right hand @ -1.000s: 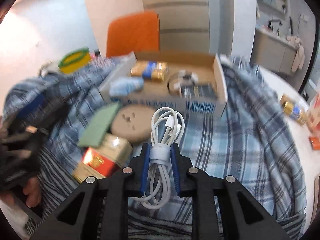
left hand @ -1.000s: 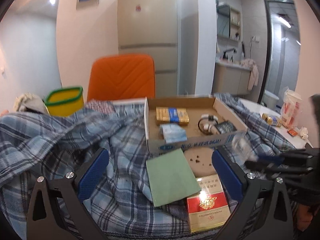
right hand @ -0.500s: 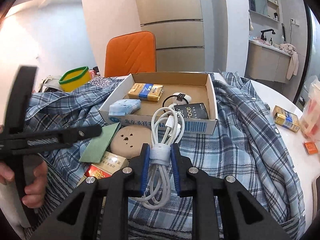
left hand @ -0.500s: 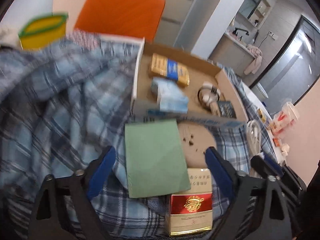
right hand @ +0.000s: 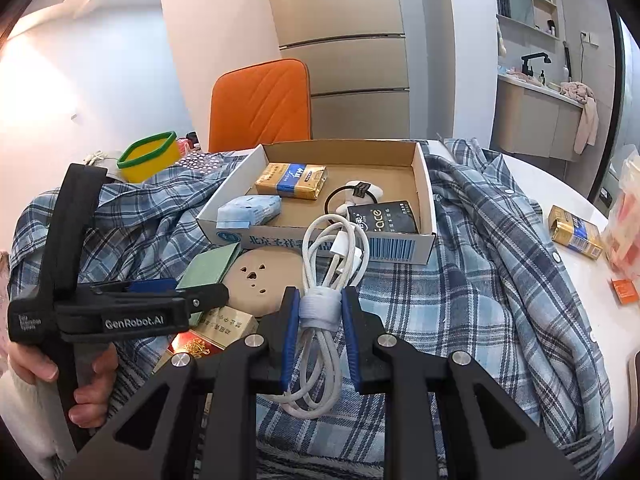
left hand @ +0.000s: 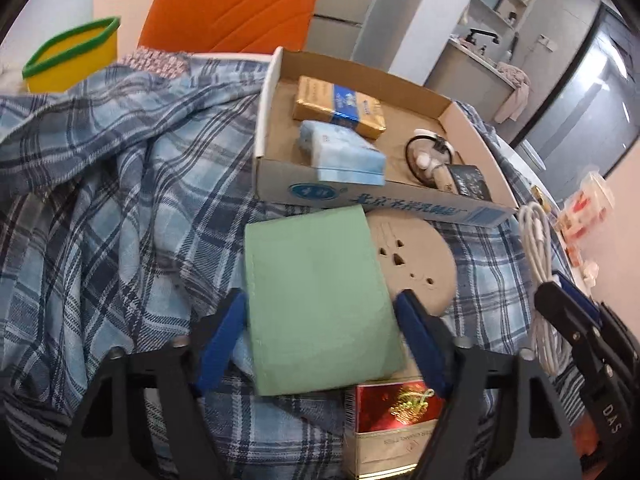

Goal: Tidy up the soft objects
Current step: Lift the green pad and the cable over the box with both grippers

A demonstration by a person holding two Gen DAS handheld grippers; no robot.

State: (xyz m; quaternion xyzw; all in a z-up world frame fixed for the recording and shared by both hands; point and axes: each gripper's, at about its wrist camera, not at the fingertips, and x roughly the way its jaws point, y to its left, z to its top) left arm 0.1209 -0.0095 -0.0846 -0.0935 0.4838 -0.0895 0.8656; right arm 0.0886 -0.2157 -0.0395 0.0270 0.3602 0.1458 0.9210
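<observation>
My right gripper (right hand: 319, 312) is shut on a coiled white cable (right hand: 334, 248) and holds it above the blue plaid shirt (right hand: 480, 280), just in front of the cardboard box (right hand: 424, 184). The cable also shows at the right of the left wrist view (left hand: 538, 248). My left gripper (left hand: 320, 320) is open, its blue fingers on either side of a folded green cloth (left hand: 316, 300) lying on the plaid shirt (left hand: 100, 200). The cloth shows in the right wrist view (right hand: 208, 268) too, with the left gripper (right hand: 176, 292) over it.
The box (left hand: 272, 120) holds a gold packet (left hand: 340, 108), a blue tissue pack (left hand: 340, 152), a hair tie and a black packet. A tan disc (left hand: 416, 260) and a red-gold carton (left hand: 396, 420) lie by the cloth. A yellow tub (left hand: 72, 60) and an orange chair (left hand: 232, 4) stand behind.
My left gripper has moved down and forward over the green cloth, its fingers now beside it. My right gripper still holds the cable, barely moved.
</observation>
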